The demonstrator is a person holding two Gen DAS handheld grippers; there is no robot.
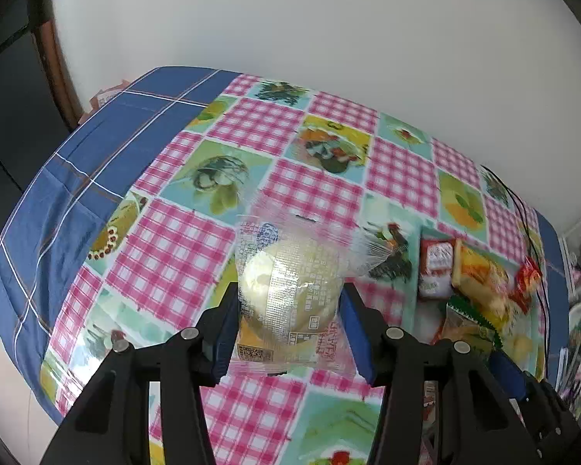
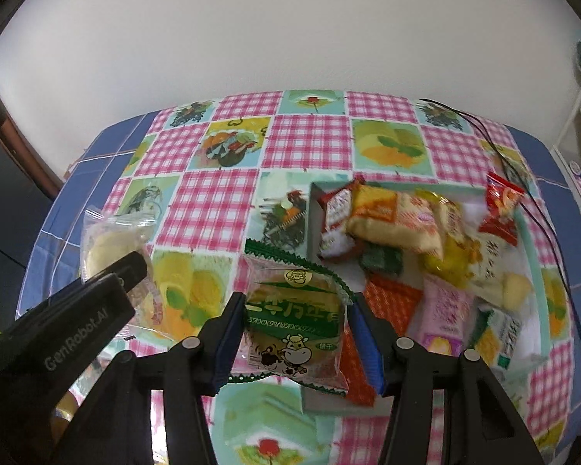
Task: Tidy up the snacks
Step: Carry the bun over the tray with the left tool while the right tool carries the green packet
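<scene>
My left gripper (image 1: 288, 302) is shut on a clear-wrapped round pale pastry (image 1: 290, 290), held above the patchwork tablecloth. The right wrist view shows that same pastry (image 2: 104, 240) at the left, beside the black body of the left gripper. My right gripper (image 2: 296, 323) is shut on a green-edged biscuit packet with a cartoon cow (image 2: 296, 317), lifted over the left edge of a shallow box (image 2: 313, 224). The box holds several mixed snack packets in red, yellow, pink and orange; it also appears at the right of the left wrist view as the box (image 1: 426, 240).
The pink-checked, fruit-print tablecloth (image 2: 213, 201) lies over a blue plaid cloth (image 1: 77, 178) that runs to the table's left edge. A red packet (image 2: 501, 197) sits at the box's far right corner. Black cables (image 2: 523, 178) run along the right side. A white wall stands behind.
</scene>
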